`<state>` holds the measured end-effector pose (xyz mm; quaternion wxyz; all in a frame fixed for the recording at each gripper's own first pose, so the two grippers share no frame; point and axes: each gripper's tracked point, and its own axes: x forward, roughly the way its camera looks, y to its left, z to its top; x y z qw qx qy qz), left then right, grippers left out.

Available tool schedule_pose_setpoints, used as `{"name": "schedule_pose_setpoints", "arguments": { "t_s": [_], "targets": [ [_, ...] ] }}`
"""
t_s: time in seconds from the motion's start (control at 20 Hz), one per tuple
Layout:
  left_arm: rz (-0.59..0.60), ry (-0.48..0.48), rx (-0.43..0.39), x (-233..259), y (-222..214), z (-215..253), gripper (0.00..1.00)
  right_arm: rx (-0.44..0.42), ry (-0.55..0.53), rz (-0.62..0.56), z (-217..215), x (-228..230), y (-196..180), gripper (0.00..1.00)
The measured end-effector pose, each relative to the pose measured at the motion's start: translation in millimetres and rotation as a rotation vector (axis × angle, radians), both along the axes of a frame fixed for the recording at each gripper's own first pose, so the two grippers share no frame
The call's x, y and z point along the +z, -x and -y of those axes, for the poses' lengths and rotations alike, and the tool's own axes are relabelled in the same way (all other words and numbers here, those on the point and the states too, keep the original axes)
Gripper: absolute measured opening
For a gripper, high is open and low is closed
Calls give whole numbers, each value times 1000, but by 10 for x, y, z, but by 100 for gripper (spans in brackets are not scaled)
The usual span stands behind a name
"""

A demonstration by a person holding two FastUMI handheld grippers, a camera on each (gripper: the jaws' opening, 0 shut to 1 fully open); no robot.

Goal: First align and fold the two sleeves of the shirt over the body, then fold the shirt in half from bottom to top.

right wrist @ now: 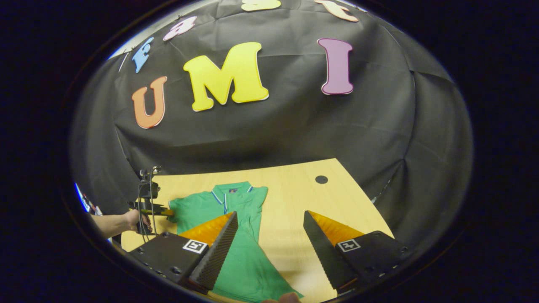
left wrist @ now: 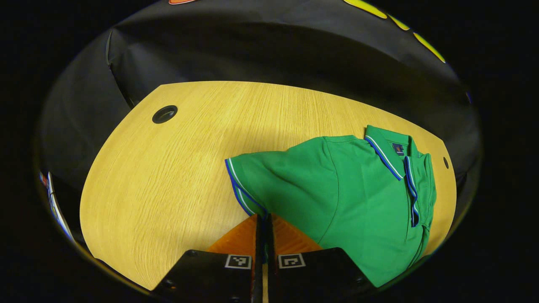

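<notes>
A green polo shirt [left wrist: 358,202] with blue and white trim lies flat on the wooden table [left wrist: 168,176], collar [left wrist: 385,155] toward the back wall. In the left gripper view, my left gripper [left wrist: 264,216] is shut on the hem of the near sleeve [left wrist: 248,181], which spreads out from the body. In the right gripper view, the shirt [right wrist: 240,210] lies below and ahead, its right side looking folded inward. My right gripper [right wrist: 269,216] hangs open above the shirt's lower part and holds nothing. The left gripper [right wrist: 162,211] sits at the shirt's left sleeve, held by a hand [right wrist: 130,219].
The table has a round cable hole [left wrist: 164,114] at its far left and a smaller one [right wrist: 321,179] near the far right corner. Black cloth walls close in behind the table. Bare wood [right wrist: 294,198] stretches to the right of the shirt.
</notes>
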<state>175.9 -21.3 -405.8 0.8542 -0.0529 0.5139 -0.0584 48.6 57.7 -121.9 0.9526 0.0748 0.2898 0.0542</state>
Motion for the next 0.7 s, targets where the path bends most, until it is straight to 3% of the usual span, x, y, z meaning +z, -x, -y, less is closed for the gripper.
{"name": "schedule_pose_setpoints", "arguments": {
  "t_s": [0.4, 0.7],
  "targets": [
    [77, 95, 2, 526, 26, 212, 7, 21, 1, 37, 2, 127, -1, 96],
    [166, 181, -81, 1091, 45, 669, 6, 4, -15, 71, 71, 260, 98, 96]
  ]
}}
